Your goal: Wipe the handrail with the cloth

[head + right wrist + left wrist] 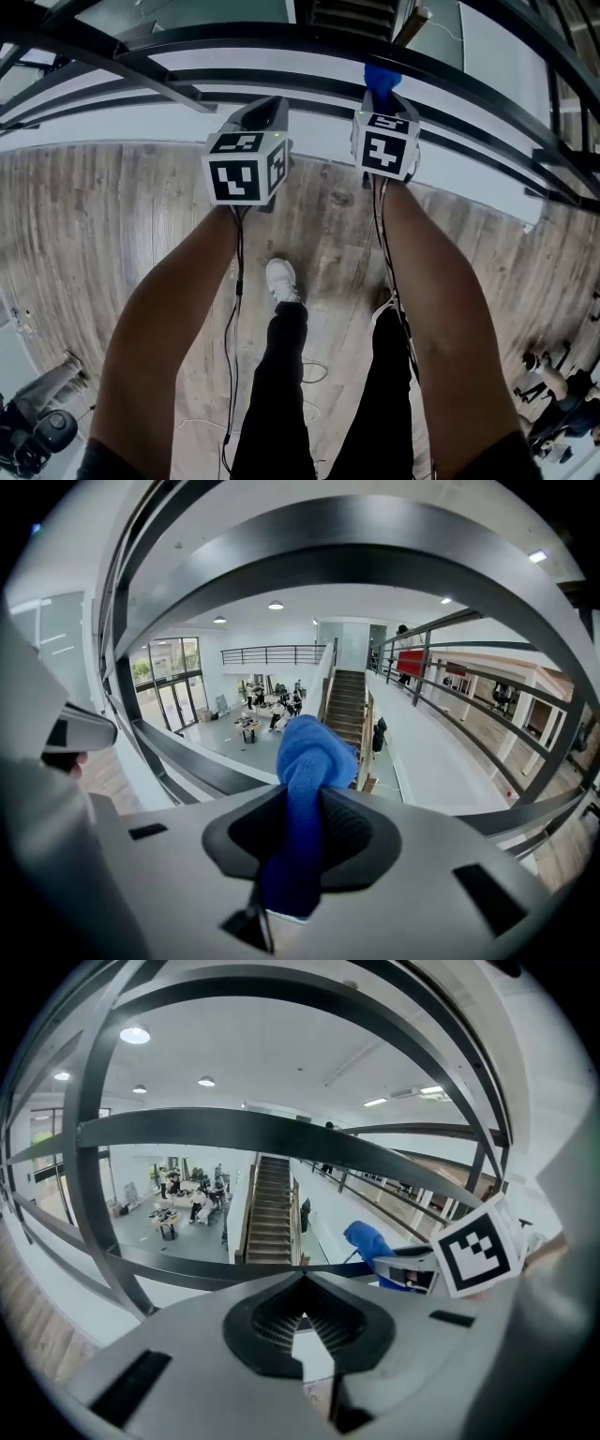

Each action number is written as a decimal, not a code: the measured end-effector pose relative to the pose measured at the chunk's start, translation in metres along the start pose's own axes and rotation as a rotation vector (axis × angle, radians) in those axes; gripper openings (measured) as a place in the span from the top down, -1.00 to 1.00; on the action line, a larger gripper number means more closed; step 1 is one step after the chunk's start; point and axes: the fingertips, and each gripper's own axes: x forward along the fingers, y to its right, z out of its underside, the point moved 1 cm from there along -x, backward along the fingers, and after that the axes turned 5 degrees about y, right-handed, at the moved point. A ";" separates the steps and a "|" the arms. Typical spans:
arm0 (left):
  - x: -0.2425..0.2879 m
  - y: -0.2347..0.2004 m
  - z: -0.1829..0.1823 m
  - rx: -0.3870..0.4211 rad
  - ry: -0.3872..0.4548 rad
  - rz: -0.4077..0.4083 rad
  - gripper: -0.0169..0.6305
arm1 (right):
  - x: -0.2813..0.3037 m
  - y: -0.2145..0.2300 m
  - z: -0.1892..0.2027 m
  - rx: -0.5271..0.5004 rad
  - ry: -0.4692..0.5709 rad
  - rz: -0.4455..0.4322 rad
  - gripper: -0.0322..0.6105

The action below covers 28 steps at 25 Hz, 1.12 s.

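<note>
The handrail (281,42) is a set of dark metal bars that cross the top of the head view. In the right gripper view its top rail (356,560) arches close overhead. My right gripper (380,98) is shut on a blue cloth (380,77), whose bunched end pokes up just under the bars. The cloth (305,789) fills the gap between that gripper's jaws. My left gripper (262,114) is held beside it, to the left, shut with nothing in it (302,1321). From the left gripper view the cloth (366,1239) shows at the right, behind a rail bar (234,1129).
I stand on a wooden floor (112,216) by the railing; the person's legs and a white shoe (281,279) are below the grippers. Cables (234,309) hang from both. Beyond the bars lies a lower hall with a staircase (270,1208). Dark equipment (33,431) sits at bottom left.
</note>
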 end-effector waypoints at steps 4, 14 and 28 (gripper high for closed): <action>0.020 0.047 0.003 0.027 -0.020 0.032 0.93 | -0.011 0.055 0.012 0.011 -0.006 0.021 0.58; 0.069 0.185 0.009 0.074 -0.041 0.118 0.94 | -0.051 0.209 0.047 0.028 -0.025 0.079 0.58; 0.135 0.382 0.014 0.142 -0.053 0.219 0.93 | -0.105 0.402 0.092 0.015 -0.014 0.119 0.58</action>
